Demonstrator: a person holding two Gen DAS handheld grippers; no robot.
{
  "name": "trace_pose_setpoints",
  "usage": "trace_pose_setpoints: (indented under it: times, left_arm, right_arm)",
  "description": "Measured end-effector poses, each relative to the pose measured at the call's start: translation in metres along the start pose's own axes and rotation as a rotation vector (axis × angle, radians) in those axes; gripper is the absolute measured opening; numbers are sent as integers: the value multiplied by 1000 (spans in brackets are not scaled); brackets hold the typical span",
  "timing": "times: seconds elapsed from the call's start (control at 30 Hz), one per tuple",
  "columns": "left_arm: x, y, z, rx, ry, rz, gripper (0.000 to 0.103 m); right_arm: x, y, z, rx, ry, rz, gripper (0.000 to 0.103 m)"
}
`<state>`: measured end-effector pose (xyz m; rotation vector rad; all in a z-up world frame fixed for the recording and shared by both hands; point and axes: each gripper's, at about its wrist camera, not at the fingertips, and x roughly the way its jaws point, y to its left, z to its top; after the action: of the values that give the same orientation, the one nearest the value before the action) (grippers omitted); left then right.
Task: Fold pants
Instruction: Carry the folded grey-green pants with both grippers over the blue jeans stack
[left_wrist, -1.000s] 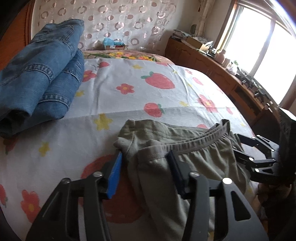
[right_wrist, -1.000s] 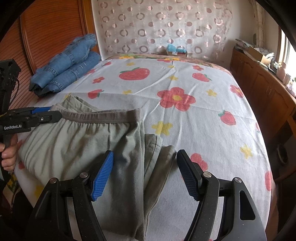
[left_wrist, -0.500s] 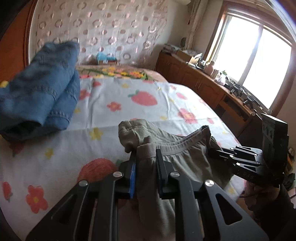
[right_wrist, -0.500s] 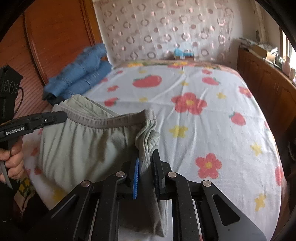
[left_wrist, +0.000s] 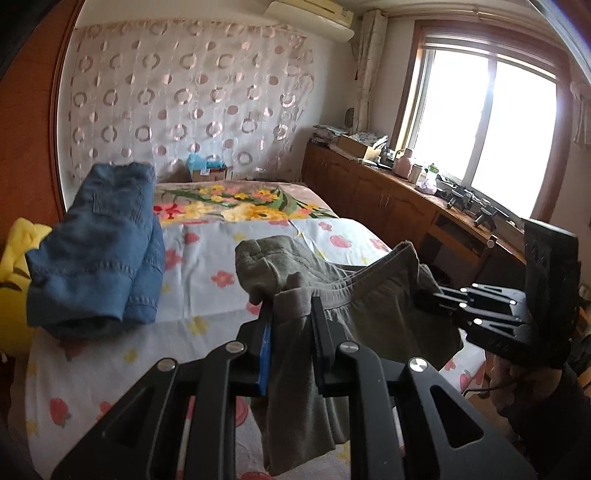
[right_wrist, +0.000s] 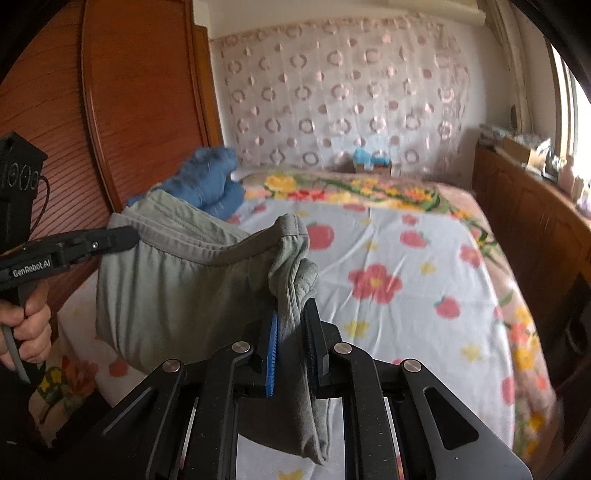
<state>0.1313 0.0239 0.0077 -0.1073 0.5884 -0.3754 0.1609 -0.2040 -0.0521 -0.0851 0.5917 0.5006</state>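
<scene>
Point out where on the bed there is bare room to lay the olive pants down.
The widest bare sheet lies between the folded jeans by the wooden headboard and the floral blanket at the far end. It is crowded only along the jeans side, beside the yellow item.

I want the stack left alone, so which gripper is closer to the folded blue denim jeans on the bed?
Left. The left gripper holds the grey-green pants' waistband corner beside the folded blue denim jeans; the right gripper holds the opposite corner, farther away.

Folded jeans (right_wrist: 207, 177) blurred, partly behind pants (right_wrist: 177, 288).
</scene>
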Motion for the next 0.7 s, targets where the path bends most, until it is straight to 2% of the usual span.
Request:
trace_pose_setpoints:
  times: [0.43, 0.7]
  left_arm:
    - [-31, -1, 26, 51, -78, 43, 15]
    - [-33, 19, 43, 42, -104, 71, 15]
  right_arm:
    - [-20, 18, 47, -88, -78, 2, 10]
    - [-1, 26, 74, -118, -85, 19, 10]
